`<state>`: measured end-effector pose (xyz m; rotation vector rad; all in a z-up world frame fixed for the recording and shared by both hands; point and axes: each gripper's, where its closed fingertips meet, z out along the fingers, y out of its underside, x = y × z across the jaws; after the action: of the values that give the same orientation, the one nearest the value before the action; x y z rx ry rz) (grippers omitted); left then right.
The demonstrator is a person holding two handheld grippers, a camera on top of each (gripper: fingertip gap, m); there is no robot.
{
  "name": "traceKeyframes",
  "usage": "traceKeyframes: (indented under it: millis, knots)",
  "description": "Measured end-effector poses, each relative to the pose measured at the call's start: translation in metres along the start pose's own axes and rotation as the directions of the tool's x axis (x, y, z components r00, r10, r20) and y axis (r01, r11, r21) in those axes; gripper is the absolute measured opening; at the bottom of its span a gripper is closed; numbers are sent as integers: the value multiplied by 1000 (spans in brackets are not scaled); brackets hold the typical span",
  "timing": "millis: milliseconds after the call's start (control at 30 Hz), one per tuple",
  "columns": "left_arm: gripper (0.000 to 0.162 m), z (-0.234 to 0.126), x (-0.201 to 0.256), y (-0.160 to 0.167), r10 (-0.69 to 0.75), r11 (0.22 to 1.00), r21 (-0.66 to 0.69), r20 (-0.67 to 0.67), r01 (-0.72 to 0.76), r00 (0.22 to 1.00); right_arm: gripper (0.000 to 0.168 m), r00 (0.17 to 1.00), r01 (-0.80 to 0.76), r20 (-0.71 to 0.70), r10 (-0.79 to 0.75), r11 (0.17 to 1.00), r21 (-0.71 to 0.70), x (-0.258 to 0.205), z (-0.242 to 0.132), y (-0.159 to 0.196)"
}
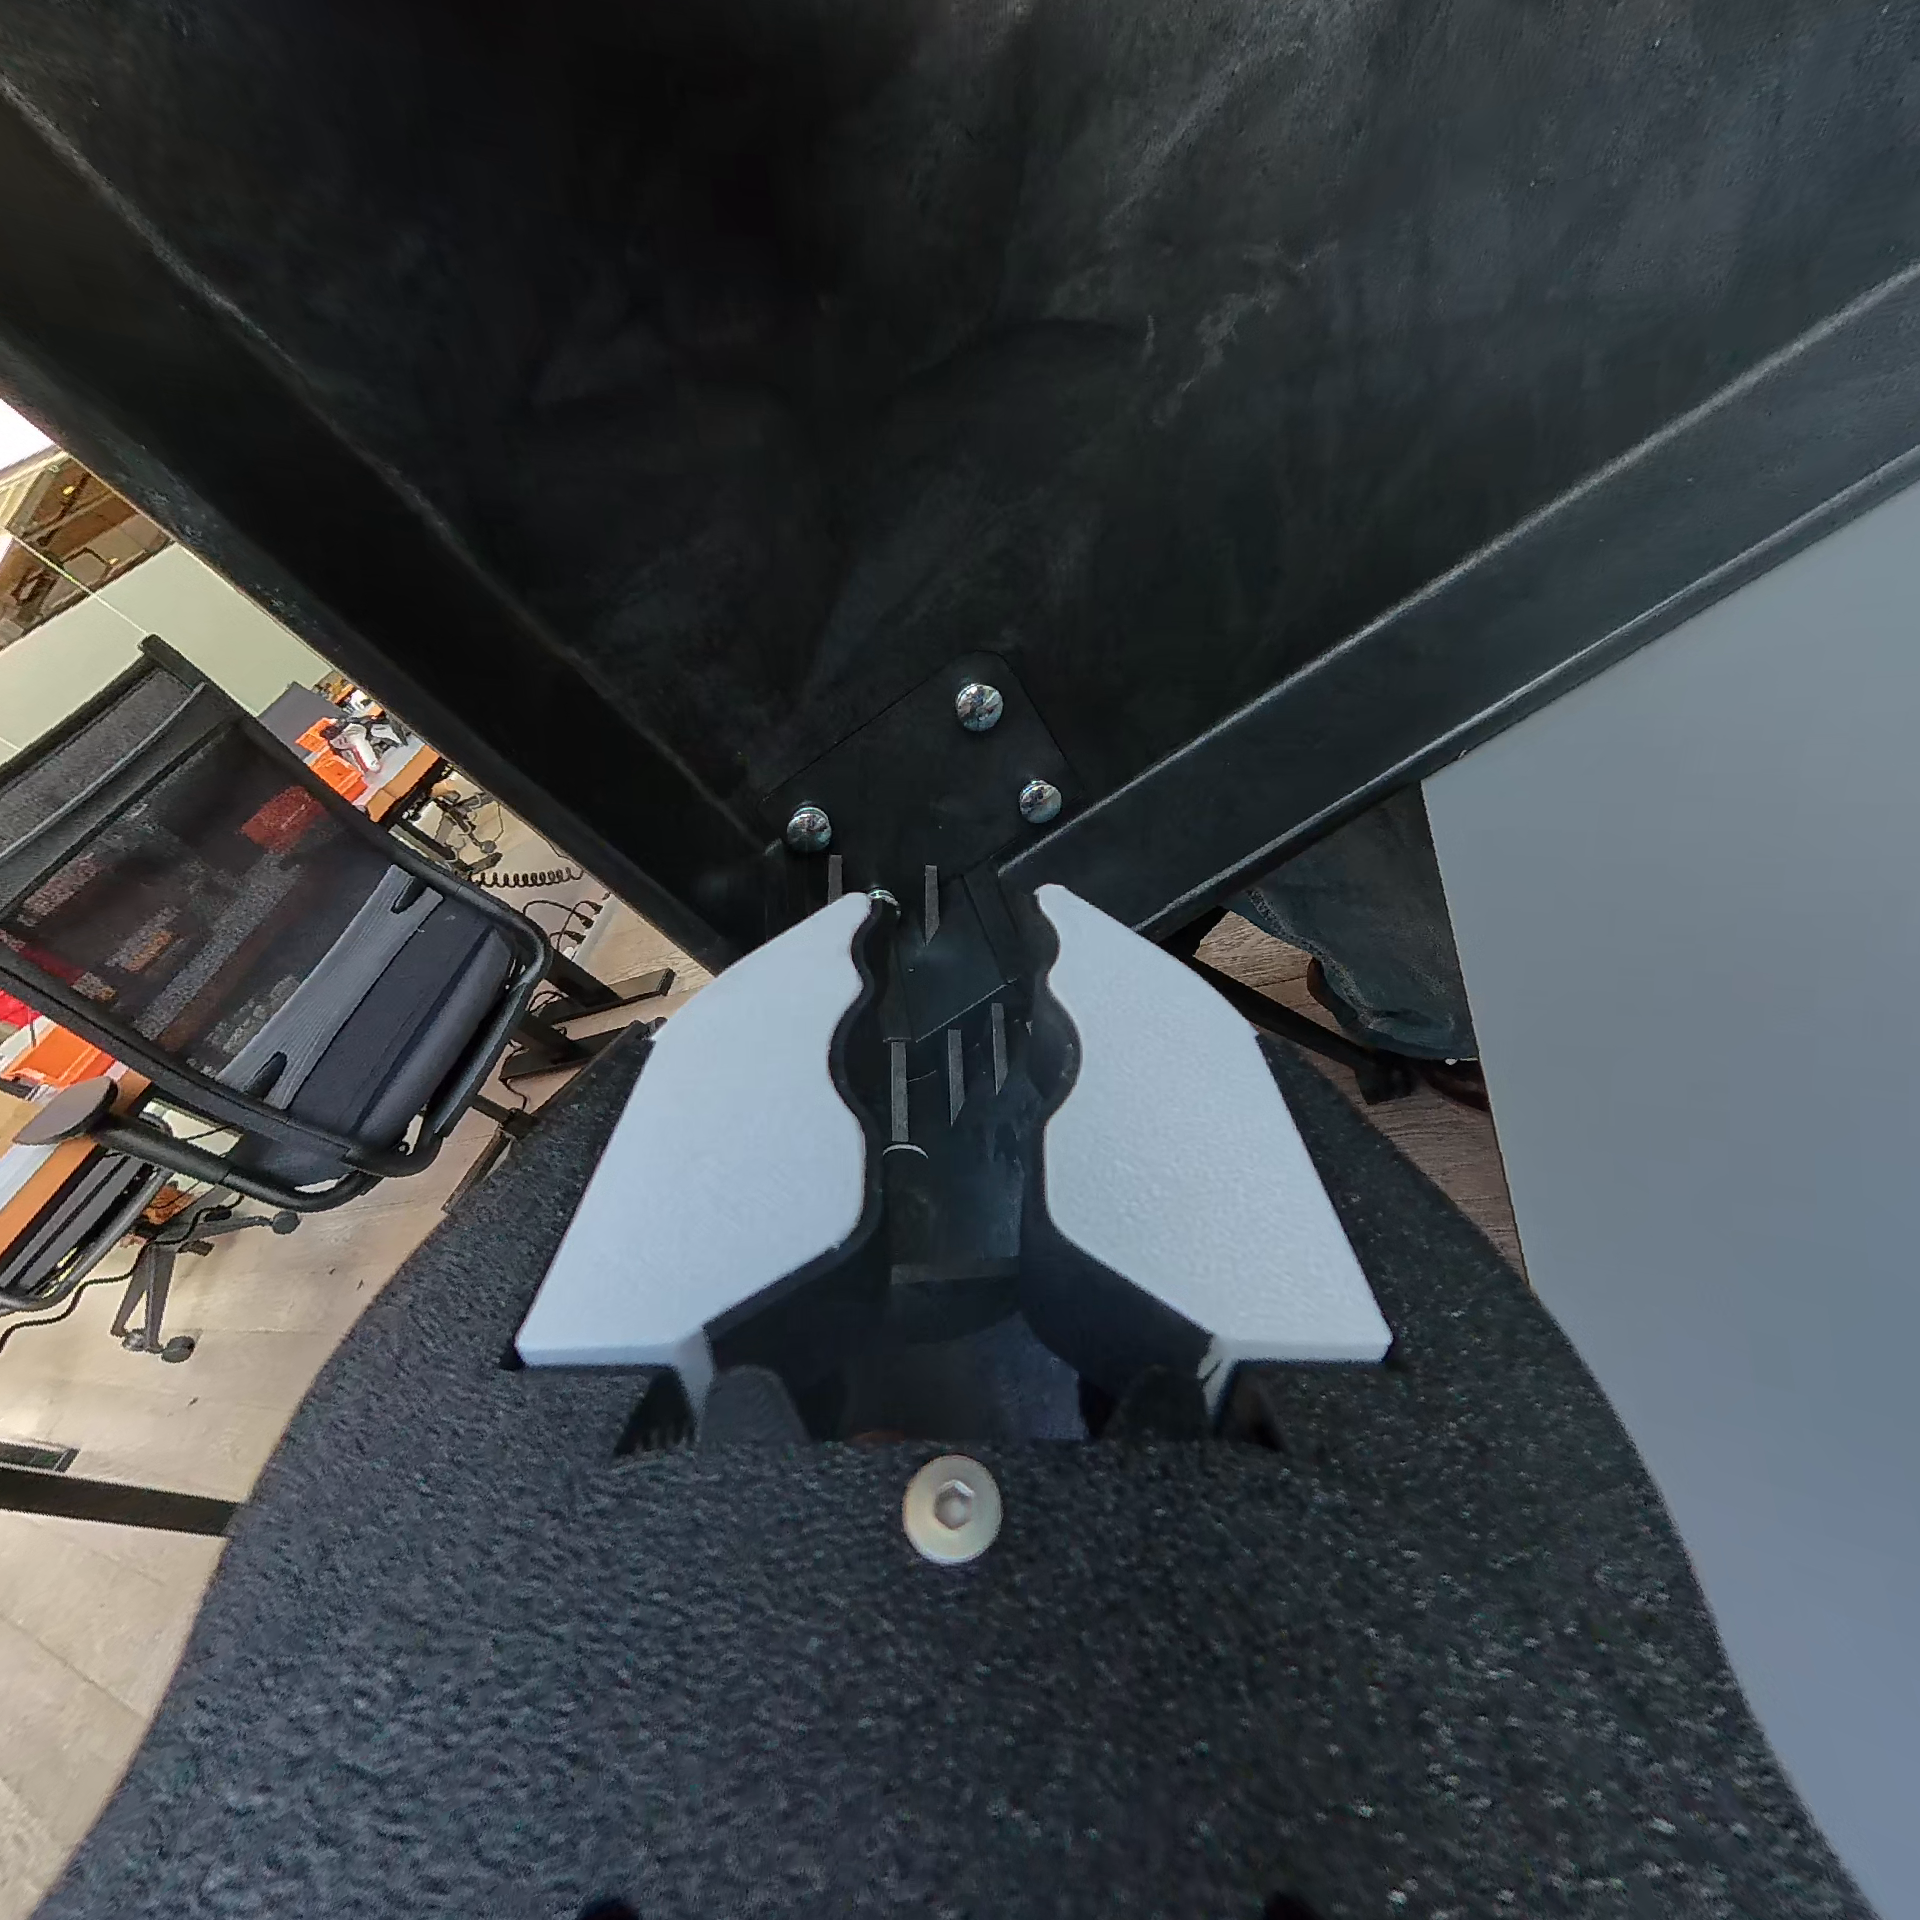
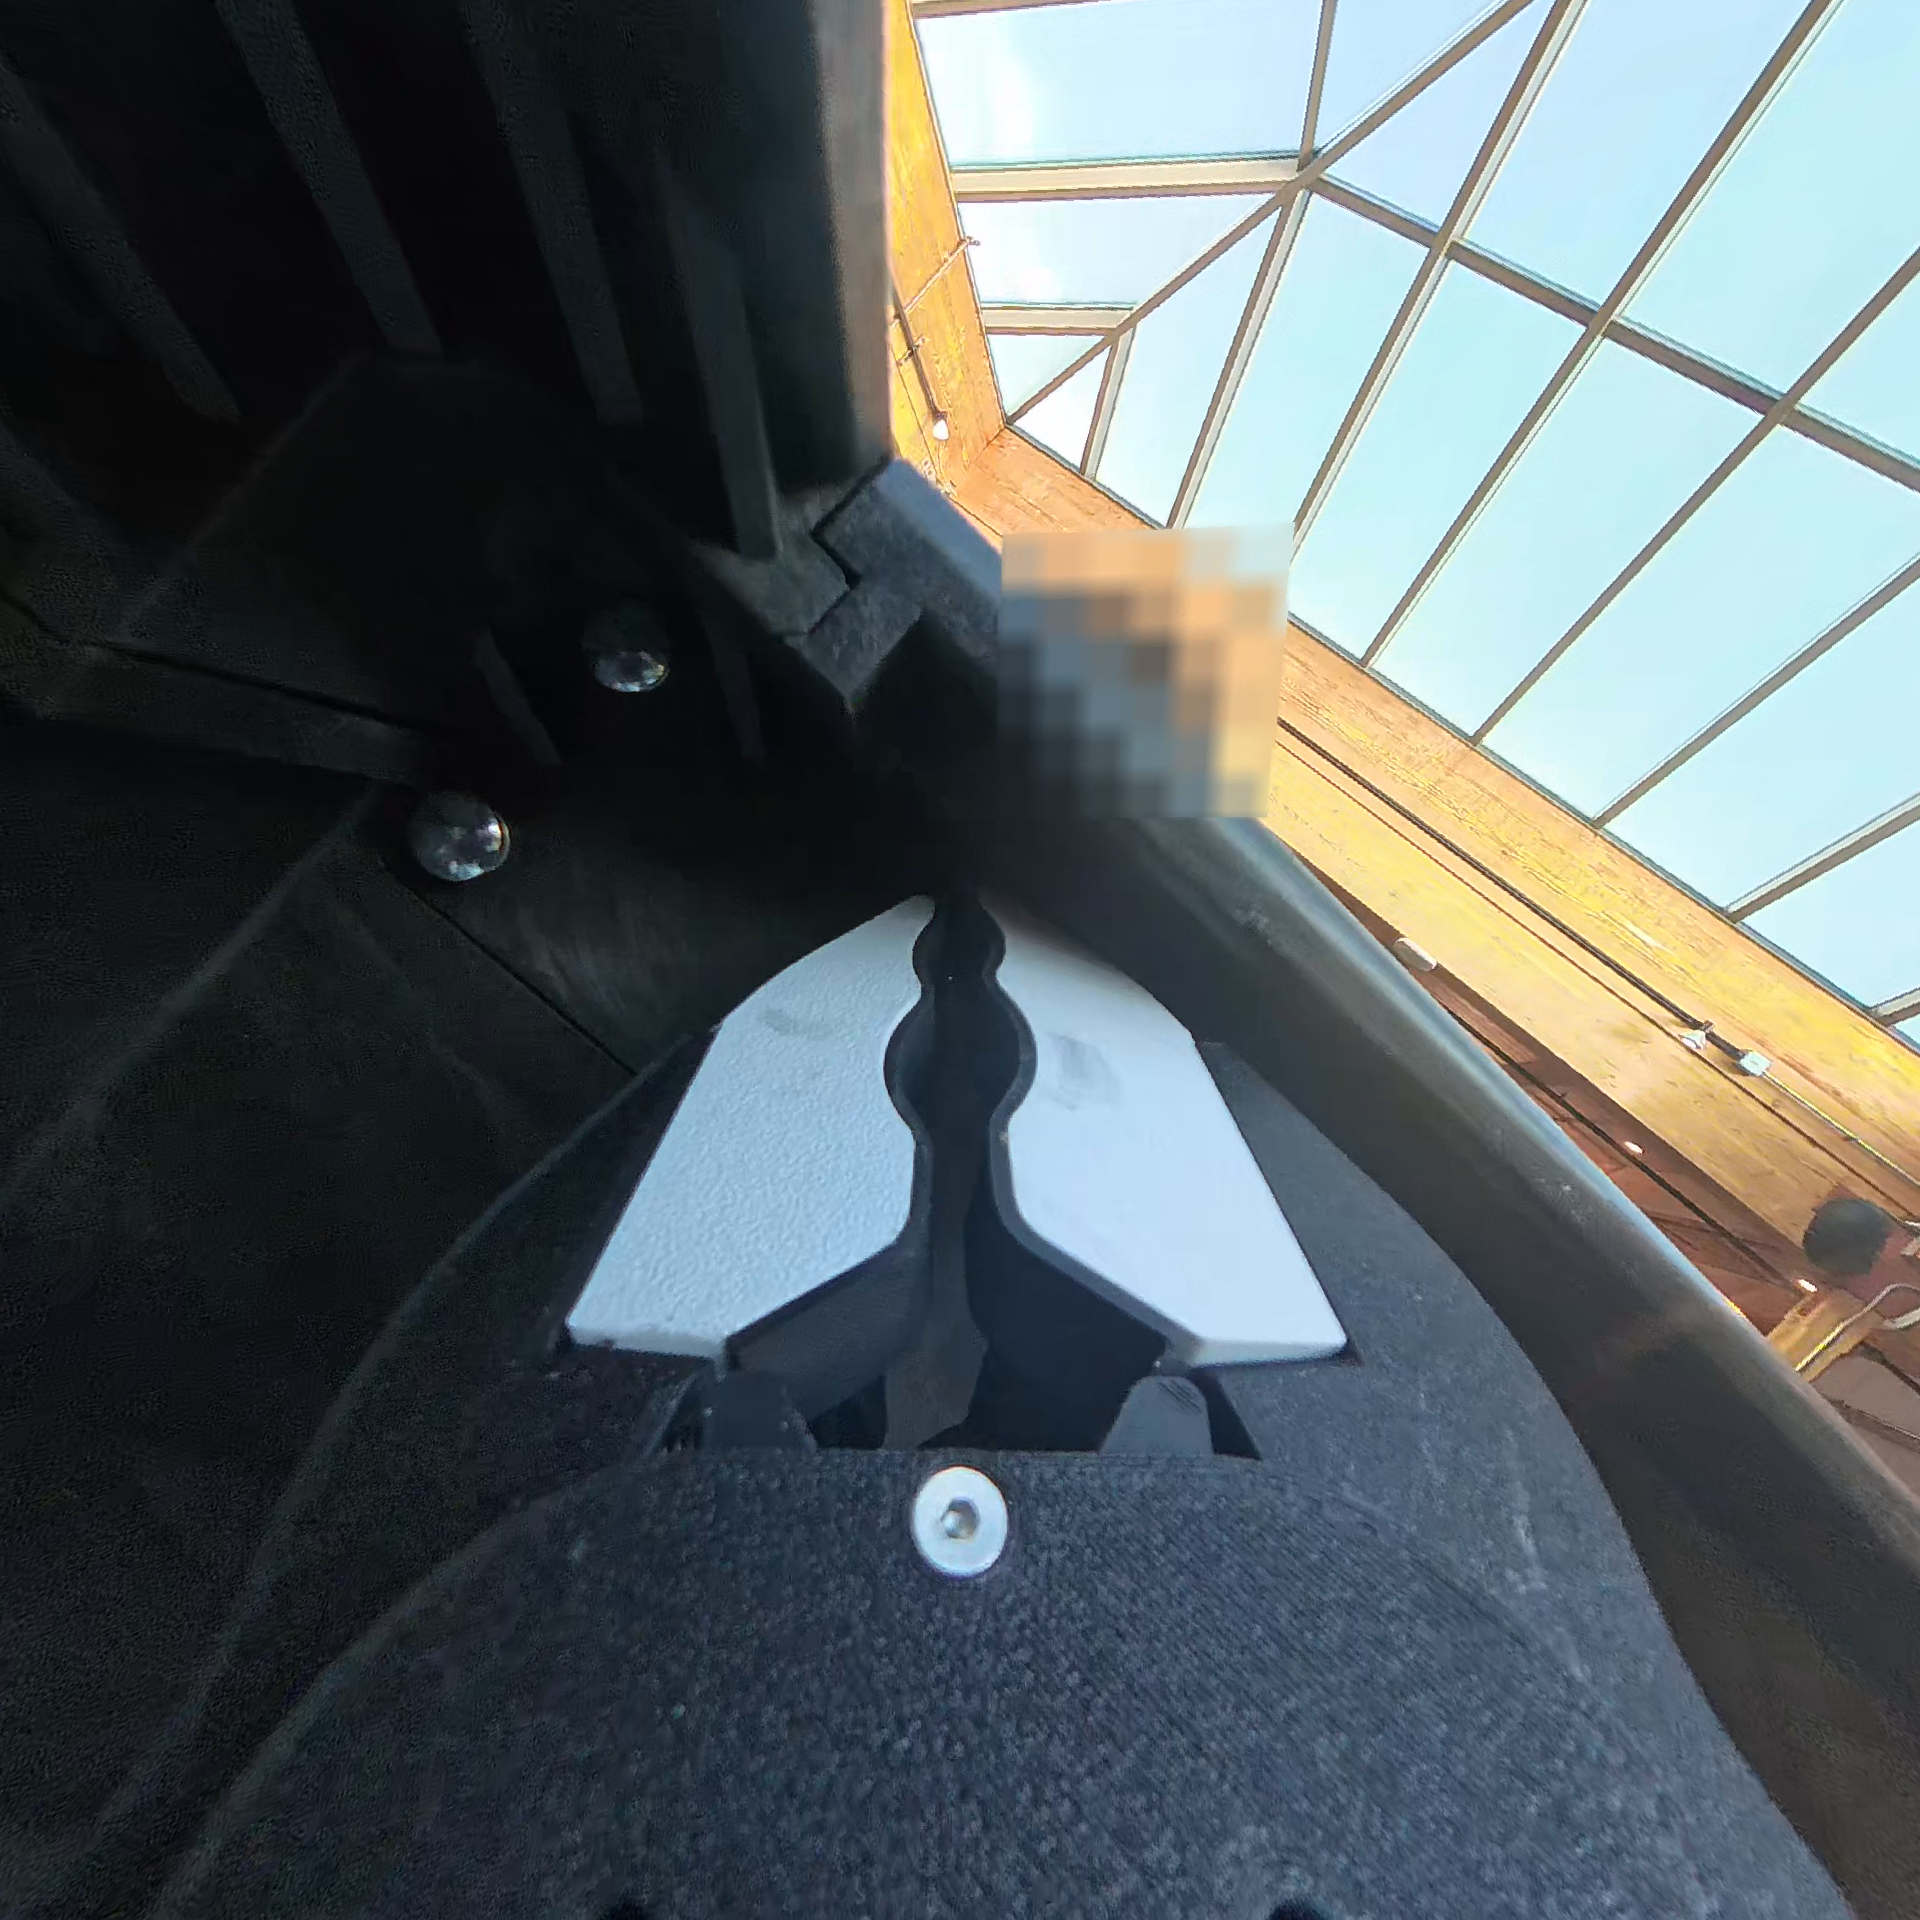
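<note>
In the left wrist view I look up at the black underside of a table (image 1: 935,364). A black corner plate (image 1: 925,769) with three screws sits just ahead. My left gripper (image 1: 956,904) has its white fingers (image 1: 758,1122) closed around a scratched black metal leg (image 1: 956,1101) below that plate. In the right wrist view my right gripper (image 2: 961,909) is nearly closed, with a thin dark strip (image 2: 948,1226) pinched between its fingers (image 2: 769,1164). It points at the dark underside with two round screws (image 2: 457,834) and a black corner block (image 2: 883,561).
A black frame rail (image 1: 1455,644) runs up to the right. A mesh office chair (image 1: 260,935) stands left on the wood floor (image 1: 208,1403), and a grey panel (image 1: 1714,1039) stands right. A rounded black rim (image 2: 1455,1091), wooden walls (image 2: 1558,883) and a glass roof (image 2: 1507,312) show. The tips of one gripper are about 30 cm away from the tips of the other.
</note>
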<state>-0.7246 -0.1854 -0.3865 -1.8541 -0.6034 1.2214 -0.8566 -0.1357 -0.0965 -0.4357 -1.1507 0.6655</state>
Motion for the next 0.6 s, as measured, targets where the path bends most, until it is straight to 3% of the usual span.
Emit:
traceKeyframes:
  millis: [600]
  knots:
    - [25,0,0,0,6,1000,-1,1,-6,1000,0,1000,-8,0,8,1000,25,-2,0,0]
